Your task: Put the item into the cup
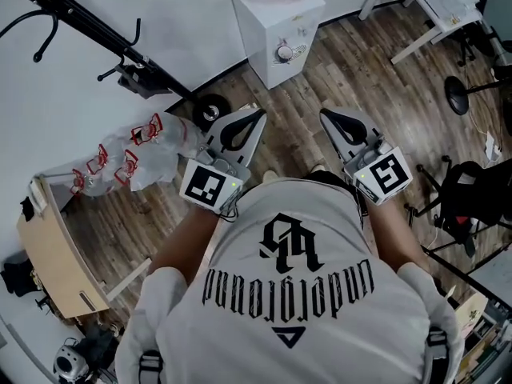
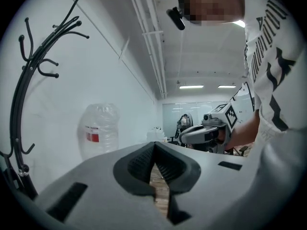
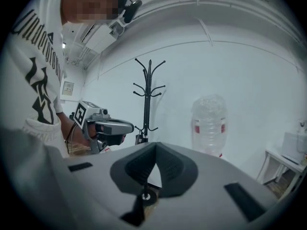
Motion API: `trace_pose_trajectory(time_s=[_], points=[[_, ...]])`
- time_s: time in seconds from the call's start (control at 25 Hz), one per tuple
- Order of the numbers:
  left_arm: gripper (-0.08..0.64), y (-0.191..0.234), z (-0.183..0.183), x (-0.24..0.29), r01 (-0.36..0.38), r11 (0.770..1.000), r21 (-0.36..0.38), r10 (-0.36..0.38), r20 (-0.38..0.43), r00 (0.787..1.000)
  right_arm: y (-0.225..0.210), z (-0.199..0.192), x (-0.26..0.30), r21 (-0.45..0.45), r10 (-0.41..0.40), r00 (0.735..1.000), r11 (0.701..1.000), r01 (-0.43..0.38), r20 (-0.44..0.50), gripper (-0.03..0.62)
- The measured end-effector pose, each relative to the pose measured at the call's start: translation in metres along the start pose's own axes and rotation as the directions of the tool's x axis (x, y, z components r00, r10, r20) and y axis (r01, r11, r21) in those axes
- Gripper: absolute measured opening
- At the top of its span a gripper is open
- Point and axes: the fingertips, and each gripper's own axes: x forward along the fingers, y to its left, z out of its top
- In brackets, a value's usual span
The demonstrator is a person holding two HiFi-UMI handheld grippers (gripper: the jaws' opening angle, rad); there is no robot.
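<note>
Grey left gripper [image 1: 258,115]: we are holding it closed, empty | right gripper [image 1: 324,115]: closed, empty | both hovering over floor [image 1: 294,138]

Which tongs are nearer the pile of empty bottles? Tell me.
Left. The left tongs are just right of the bottle pile in the head view; the right tongs sit farther right, beyond them.

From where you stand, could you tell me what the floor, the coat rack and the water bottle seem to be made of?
Floor: matte brown planks with grain and seams, wood or laminate. Coat rack: thin black tubes with curved hooks, probably painted metal. Water bottle: see-through, ribbed, glossy, so clear plastic.
</note>
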Motion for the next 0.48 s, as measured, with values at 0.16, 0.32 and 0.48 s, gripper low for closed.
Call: trace_pose_trajectory(time_s=[0.16, 0.32, 0.48], points=[[0.006, -0.019, 0.009, 0.002, -0.021, 1.000, 0.010, 0.021, -0.005, 1.000, -0.001, 0.004, -0.020, -0.012, 0.022, 1.000, 1.000, -0.022, 0.008, 0.005], [0.006, -0.039, 0.009, 0.013, -0.051, 0.999, -0.003, 0.051, -0.010, 0.999, -0.005, 0.004, -0.046, -0.019, 0.052, 0.998, 0.998, -0.052, 0.019, 0.005], [0.006, -0.070, 0.010, 0.032, -0.066, 0.998, 0.021, 0.066, 0.012, 0.998, -0.016, -0.002, -0.084, -0.019, 0.070, 0.997, 0.997, -0.070, 0.026, 0.005]])
